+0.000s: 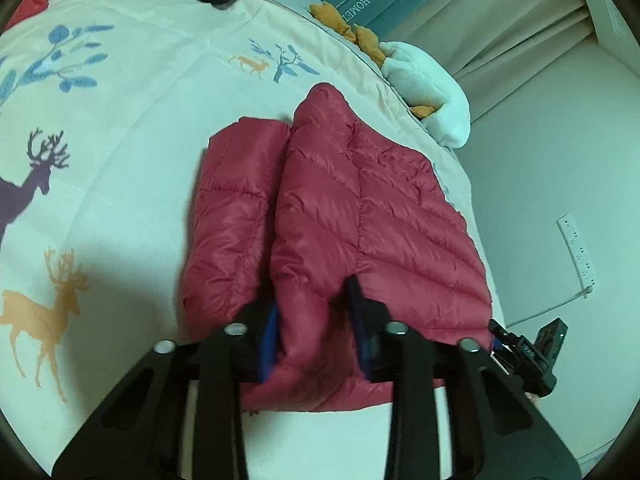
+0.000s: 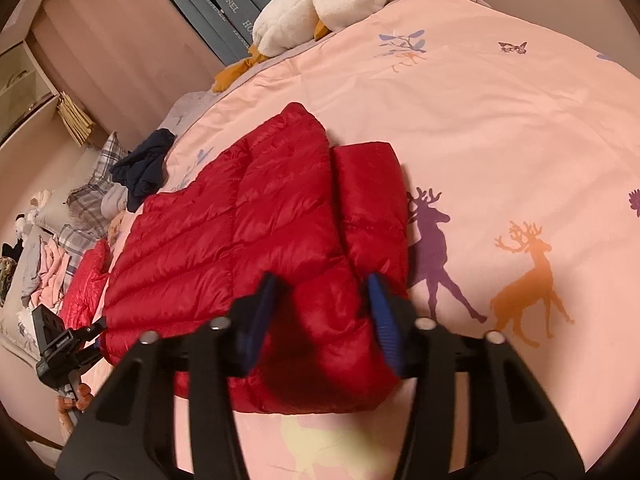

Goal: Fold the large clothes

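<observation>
Now both grippers bite the near hem of the red jacket, which lies folded on the bedspread. Between the left gripper fingers a puffy fold is pinched; a narrower folded part lies left of them. The right gripper also clamps a bulge of jacket between its blue pads. Beyond the fingers sit a plush duck and dark clothes.

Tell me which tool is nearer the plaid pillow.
Left. The left tool grips the red jacket at the corner on the plaid pillow side; the right tool grips the opposite corner, farther away.
</observation>
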